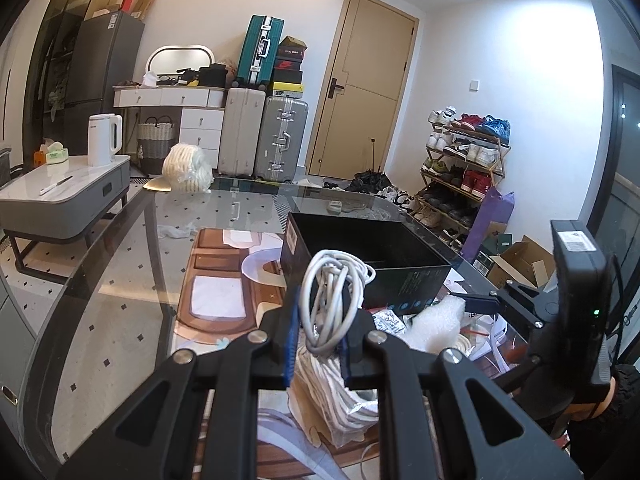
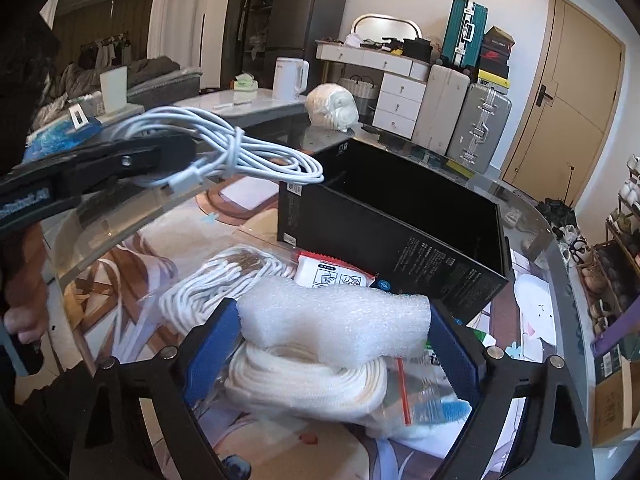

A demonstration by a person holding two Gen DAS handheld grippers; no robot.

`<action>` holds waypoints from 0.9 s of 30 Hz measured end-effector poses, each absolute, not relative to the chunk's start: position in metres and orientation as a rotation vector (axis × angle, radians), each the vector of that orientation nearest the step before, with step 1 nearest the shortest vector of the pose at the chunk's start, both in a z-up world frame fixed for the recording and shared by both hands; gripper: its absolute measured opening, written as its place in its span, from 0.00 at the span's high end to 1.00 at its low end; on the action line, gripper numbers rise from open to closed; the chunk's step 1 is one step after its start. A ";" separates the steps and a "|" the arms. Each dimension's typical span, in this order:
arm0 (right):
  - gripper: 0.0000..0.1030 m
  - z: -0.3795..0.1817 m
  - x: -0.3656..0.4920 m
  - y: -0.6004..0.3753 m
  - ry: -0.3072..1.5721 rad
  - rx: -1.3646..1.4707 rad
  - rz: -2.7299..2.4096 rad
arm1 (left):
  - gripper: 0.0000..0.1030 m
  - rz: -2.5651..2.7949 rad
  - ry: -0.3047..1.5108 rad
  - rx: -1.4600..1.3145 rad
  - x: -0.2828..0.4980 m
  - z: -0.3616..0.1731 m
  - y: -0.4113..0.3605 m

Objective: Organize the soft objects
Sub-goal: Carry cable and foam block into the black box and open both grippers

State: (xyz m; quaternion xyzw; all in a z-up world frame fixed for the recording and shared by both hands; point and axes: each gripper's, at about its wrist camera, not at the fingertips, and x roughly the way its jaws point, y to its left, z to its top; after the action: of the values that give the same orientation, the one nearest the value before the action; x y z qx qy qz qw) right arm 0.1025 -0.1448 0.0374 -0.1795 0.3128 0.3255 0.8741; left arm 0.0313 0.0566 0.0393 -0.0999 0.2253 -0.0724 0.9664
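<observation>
Cable bundle in my left grip, foam piece in my right, above the glass table.

My right gripper (image 2: 334,338) is clamped on the white foam piece (image 2: 336,320), just above the coiled white rope (image 2: 308,384) in its clear bag. My left gripper (image 1: 318,342) is closed on the white cable bundle (image 1: 334,296), lifted off the glass table (image 1: 120,280) near the open black box (image 1: 372,252). Farther back, a wrapped white bundle (image 1: 188,168) sits on the table's far edge.

Left gripper (image 1: 318,354) raised, clamped on load; right gripper (image 2: 334,354) apparently gripping, lower.
</observation>
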 end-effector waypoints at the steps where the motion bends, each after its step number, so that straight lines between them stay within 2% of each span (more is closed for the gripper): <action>1: 0.10 0.038 0.101 -0.147 0.650 -0.368 0.682 | 0.86 -0.148 0.454 -0.201 0.031 0.040 0.057; 14: 0.10 0.069 0.073 -0.180 0.537 -0.255 0.699 | 0.86 -0.158 0.443 -0.173 0.031 0.049 0.049; 27: 0.10 0.091 0.094 -0.203 0.511 -0.159 0.667 | 0.86 -0.139 0.448 -0.133 0.057 0.064 0.038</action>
State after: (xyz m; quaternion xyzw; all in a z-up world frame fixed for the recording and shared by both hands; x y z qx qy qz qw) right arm 0.0945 -0.2028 0.0909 -0.0771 0.2479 0.3234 0.9099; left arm 0.0572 0.0381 0.0639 -0.0658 0.2217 -0.0688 0.9705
